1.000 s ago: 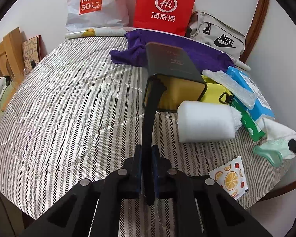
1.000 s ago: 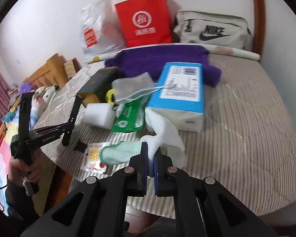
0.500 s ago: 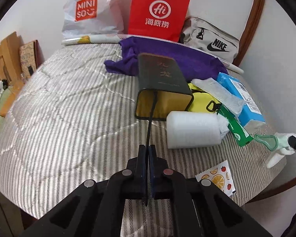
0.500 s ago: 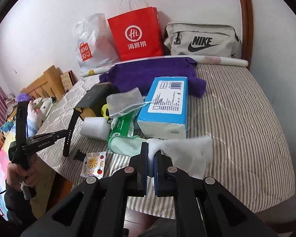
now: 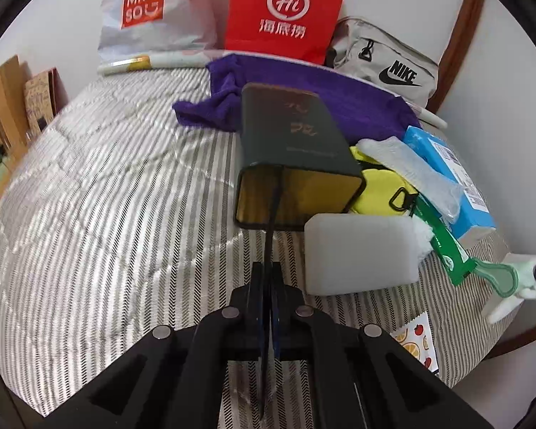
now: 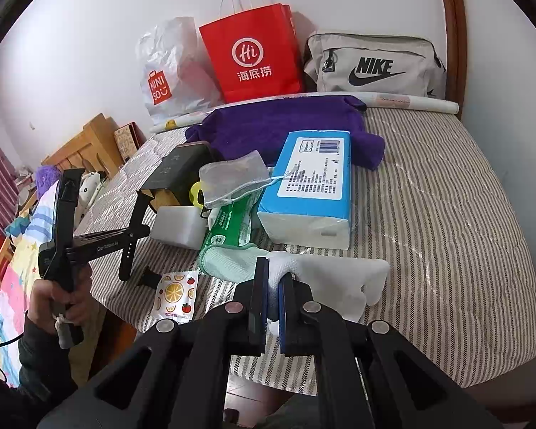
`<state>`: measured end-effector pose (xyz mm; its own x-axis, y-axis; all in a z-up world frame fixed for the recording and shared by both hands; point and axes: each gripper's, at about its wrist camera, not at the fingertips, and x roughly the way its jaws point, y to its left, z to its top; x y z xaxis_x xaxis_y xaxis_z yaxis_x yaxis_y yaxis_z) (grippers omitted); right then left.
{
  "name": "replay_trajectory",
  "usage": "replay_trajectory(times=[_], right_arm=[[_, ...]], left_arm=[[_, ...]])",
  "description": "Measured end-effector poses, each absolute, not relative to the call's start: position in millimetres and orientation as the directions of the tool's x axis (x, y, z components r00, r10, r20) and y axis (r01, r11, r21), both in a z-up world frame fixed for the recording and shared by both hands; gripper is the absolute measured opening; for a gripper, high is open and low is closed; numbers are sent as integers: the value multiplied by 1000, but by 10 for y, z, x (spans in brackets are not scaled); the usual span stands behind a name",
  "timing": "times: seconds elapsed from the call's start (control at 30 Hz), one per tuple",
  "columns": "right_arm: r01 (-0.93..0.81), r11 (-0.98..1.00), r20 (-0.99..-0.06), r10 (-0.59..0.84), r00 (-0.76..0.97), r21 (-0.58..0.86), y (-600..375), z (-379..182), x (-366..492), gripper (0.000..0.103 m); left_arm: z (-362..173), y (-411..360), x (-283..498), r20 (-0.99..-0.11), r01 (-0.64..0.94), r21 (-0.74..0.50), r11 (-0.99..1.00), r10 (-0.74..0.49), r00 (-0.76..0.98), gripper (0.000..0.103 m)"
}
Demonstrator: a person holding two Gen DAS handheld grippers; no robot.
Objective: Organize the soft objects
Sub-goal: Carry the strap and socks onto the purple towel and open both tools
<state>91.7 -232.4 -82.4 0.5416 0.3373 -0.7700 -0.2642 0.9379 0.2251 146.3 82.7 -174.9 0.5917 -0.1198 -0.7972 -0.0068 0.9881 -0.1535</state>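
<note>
**Both grippers clamped at the near edge of the bed**

My left gripper (image 5: 268, 279) has its jaws pressed together on a thin black strap (image 5: 272, 214), seen edge-on, that runs up to the open mouth of the dark box (image 5: 293, 143). The box lies on its side on the striped bed (image 5: 107, 214), its gold-lined opening facing my left camera. Just to the right of that opening rests a white foam block (image 5: 361, 250), touching the box's lower corner.

My right gripper (image 6: 273, 286) is closed on a bunched fold of the white cloth (image 6: 339, 275); the remainder of the cloth spreads flat to the right of the jaws on the bed. A pale green cloth (image 6: 228, 261) lies just left of the jaws, partly under the white one. Behind them sit a green wipes packet (image 6: 232, 225), a blue tissue pack (image 6: 311, 186) and a clear drawstring pouch (image 6: 232, 175), crowded together. A purple towel (image 6: 286, 125) stretches across the far part of the bed, before a red paper bag (image 6: 253, 53), a white plastic bag (image 6: 171, 68) and a grey pouch bag (image 6: 375, 64) leaning on the wall. A fruit-print sachet (image 6: 175, 296) lies near the bed's near edge.

In the right view, a hand (image 6: 62, 300) holds the left gripper's handle beside the bed.
</note>
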Motion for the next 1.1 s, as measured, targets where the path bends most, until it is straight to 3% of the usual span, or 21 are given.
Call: replay_trajectory(times=[0.5,1.1], right_arm=[[-294,931,-727,356,587,218,-2315,-503,1062,5],[-340,925,-682,357,638,166,-2167,-138,1754,5]], left_arm=[[-1187,876,1369,-751,-4,-178,984,-133,647,4],[-796,727,1860,-751,37,-134,990,-126,648,4]])
